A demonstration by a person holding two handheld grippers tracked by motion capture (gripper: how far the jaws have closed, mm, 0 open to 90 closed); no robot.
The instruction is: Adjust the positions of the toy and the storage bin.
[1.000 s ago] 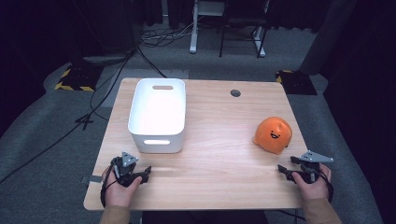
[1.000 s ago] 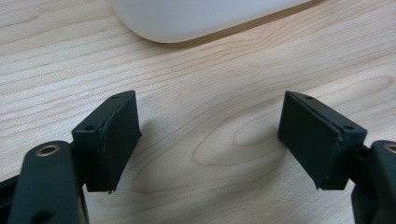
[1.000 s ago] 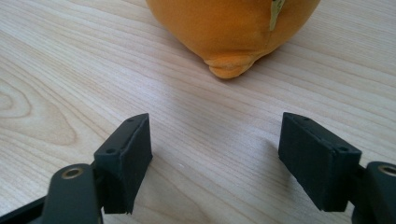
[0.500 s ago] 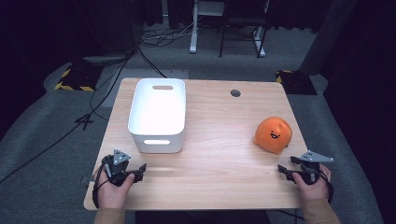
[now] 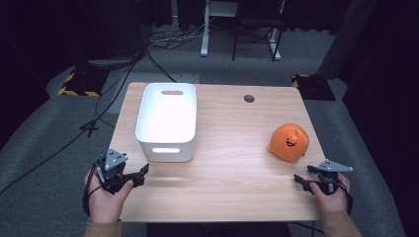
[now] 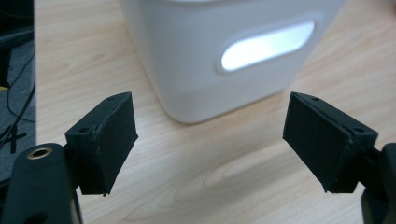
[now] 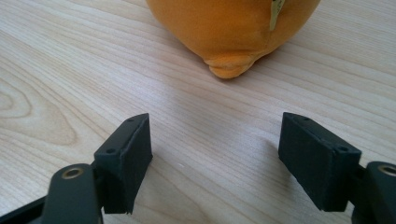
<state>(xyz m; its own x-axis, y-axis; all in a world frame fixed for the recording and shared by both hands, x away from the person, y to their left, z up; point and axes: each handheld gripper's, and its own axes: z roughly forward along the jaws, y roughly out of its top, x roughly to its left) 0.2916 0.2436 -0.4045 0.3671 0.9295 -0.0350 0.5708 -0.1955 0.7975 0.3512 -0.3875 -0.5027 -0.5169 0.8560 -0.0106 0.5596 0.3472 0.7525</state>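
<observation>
left claw (image 5: 137,174): jaws apart, just before white bin (image 5: 166,122) | right claw (image 5: 305,177): jaws apart, near orange plush (image 5: 289,142) | table (image 5: 232,187)

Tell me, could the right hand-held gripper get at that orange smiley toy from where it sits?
Probably yes. The right hand-held gripper is open, the orange toy lies just ahead of it, and only bare table lies between them.

The person's left hand (image 5: 104,197) is gripping the left gripper (image 5: 141,174), its jaws gaping wide and pointing rightward and slightly forward. The right hand (image 5: 332,196) is holding the right gripper (image 5: 301,178), jaws likewise spread wide, pointing left.
</observation>
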